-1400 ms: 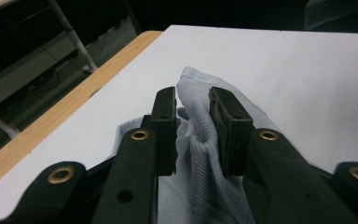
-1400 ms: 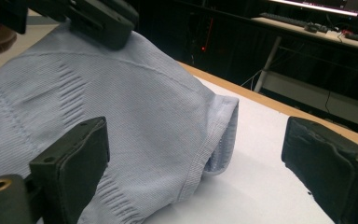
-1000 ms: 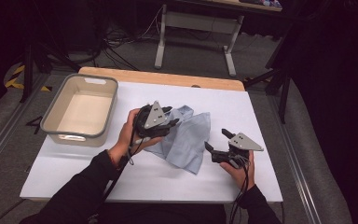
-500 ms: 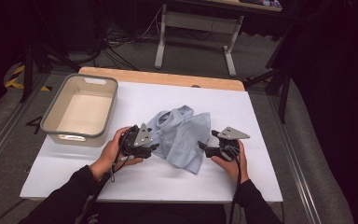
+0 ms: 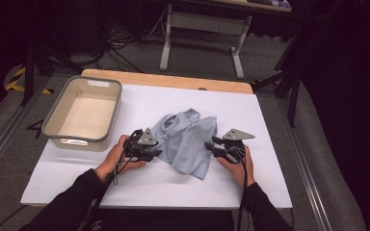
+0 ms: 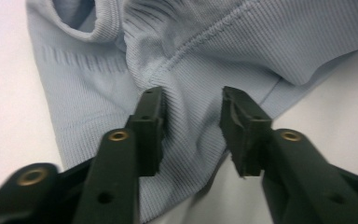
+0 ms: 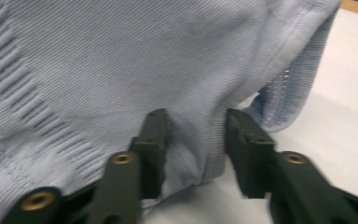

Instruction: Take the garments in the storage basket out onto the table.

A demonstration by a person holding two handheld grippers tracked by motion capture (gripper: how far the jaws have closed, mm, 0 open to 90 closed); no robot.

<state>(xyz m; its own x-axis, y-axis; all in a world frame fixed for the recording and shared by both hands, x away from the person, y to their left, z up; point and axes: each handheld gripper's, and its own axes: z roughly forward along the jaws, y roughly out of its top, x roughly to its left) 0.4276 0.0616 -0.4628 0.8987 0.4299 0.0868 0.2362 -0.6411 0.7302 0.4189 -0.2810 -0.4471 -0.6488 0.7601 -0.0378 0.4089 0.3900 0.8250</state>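
Two grippers rest at the edges of a light blue garment [image 5: 188,142], which lies crumpled on the white table [image 5: 270,183], just to the right of the beige bin [image 5: 58,122]. In the high view the left gripper [image 5: 155,153] is at the garment's left edge and the right gripper [image 5: 209,146] at its right edge, each in one hand.

In the left gripper view, the jaws have just been closing and a fold of the ribbed cloth [image 6: 191,116] sits between them. The left pad touches the fabric; if the right pad presses on it, I cannot tell.

In the right gripper view, the jaws have also just been closing around a bunched fold [image 7: 196,121] near the garment's hem. The cloth fills the gap, but a firm pinch I cannot confirm.
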